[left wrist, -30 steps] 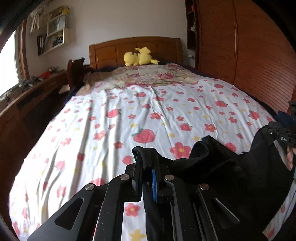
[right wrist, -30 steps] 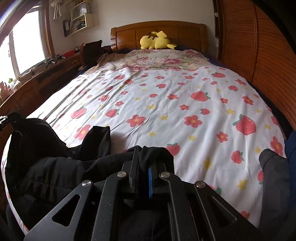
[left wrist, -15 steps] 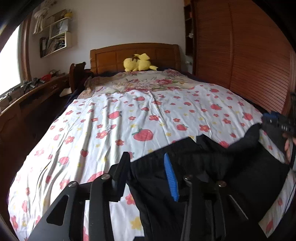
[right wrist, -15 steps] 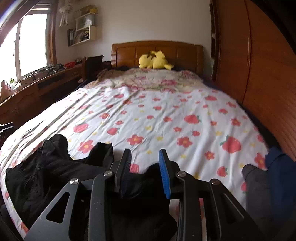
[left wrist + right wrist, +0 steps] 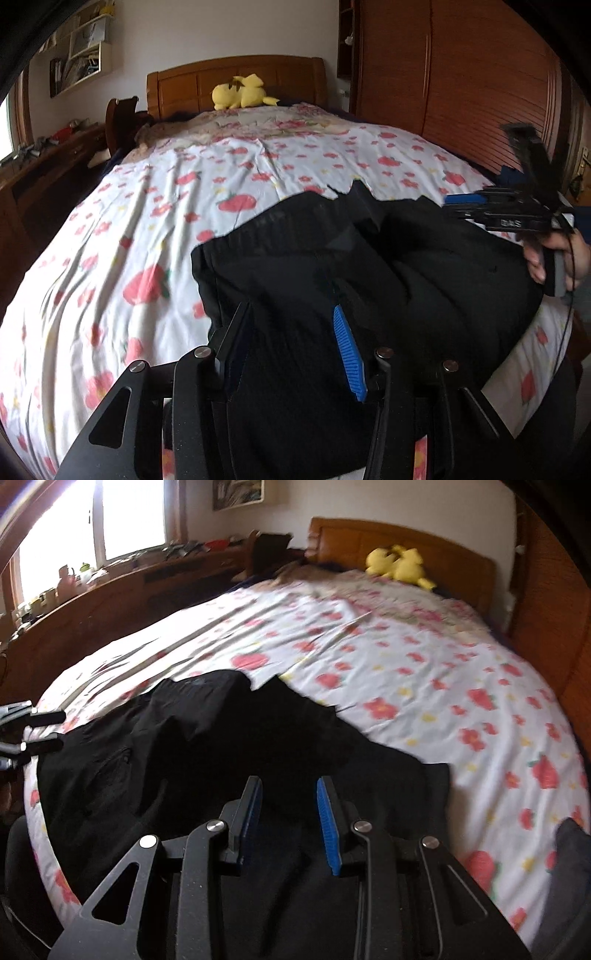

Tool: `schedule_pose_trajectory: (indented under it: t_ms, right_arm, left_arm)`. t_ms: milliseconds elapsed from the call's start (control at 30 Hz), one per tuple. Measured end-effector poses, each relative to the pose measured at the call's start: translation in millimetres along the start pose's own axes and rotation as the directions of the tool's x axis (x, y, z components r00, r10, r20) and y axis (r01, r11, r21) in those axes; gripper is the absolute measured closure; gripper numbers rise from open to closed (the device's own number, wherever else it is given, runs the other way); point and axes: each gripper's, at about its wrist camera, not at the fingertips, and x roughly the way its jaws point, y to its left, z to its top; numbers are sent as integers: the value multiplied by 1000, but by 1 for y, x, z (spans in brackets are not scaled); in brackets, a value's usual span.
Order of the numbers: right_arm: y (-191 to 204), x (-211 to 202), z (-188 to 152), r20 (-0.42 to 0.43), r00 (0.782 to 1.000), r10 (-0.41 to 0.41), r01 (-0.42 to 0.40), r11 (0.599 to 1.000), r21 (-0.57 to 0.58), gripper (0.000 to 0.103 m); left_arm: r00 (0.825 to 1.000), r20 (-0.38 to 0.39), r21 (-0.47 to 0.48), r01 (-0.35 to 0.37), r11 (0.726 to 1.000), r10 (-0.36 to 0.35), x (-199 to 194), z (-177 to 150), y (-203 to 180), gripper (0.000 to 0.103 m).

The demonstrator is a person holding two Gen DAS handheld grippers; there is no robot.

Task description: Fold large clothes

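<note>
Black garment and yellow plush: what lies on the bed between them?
Only bare strawberry-print sheet between the black garment and the yellow plush, then a paler floral cover near the headboard. Both wrist views show it.

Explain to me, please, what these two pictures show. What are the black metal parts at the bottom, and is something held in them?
A person holds a hand gripper in each hand; each carries a camera looking along its fingers. One picture comes from the left gripper, the other from the right gripper. A black garment lies on a bed sheet printed with strawberries and flowers; a yellow plush toy sits by the headboard. Both grippers have just been opening and hold nothing.
</note>
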Motion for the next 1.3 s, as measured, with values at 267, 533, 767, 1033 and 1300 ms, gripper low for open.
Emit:
schedule_pose_trajectory:
  t_ms: [267, 533, 767, 1033, 1300]
  right_arm:
    - [40, 61, 34, -81, 987, 137, -137, 991, 5, 71]
    - [12, 149, 42, -290, 957, 26, -11, 998, 57, 72]
    - [-8, 84, 50, -178, 982, 59, -37, 992, 122, 72]
    - [-13, -25, -32, -180, 984, -9, 15, 999, 32, 72]
    - [-34, -51, -112, -260, 961, -93, 109, 993, 47, 72]
  left_arm:
    - [1000, 1, -12, -18, 1000, 18, -6, -8, 7, 56]
    - [1000, -10, -17, -7, 1000, 7, -8, -16, 5, 56]
    - [1000, -16, -13, 17, 1000, -17, -11, -17, 0, 56]
    - [999, -14, 4, 51, 999, -51, -20, -28, -11, 56]
    - [999, -21, 3, 50, 999, -50, -24, -31, -13, 56]
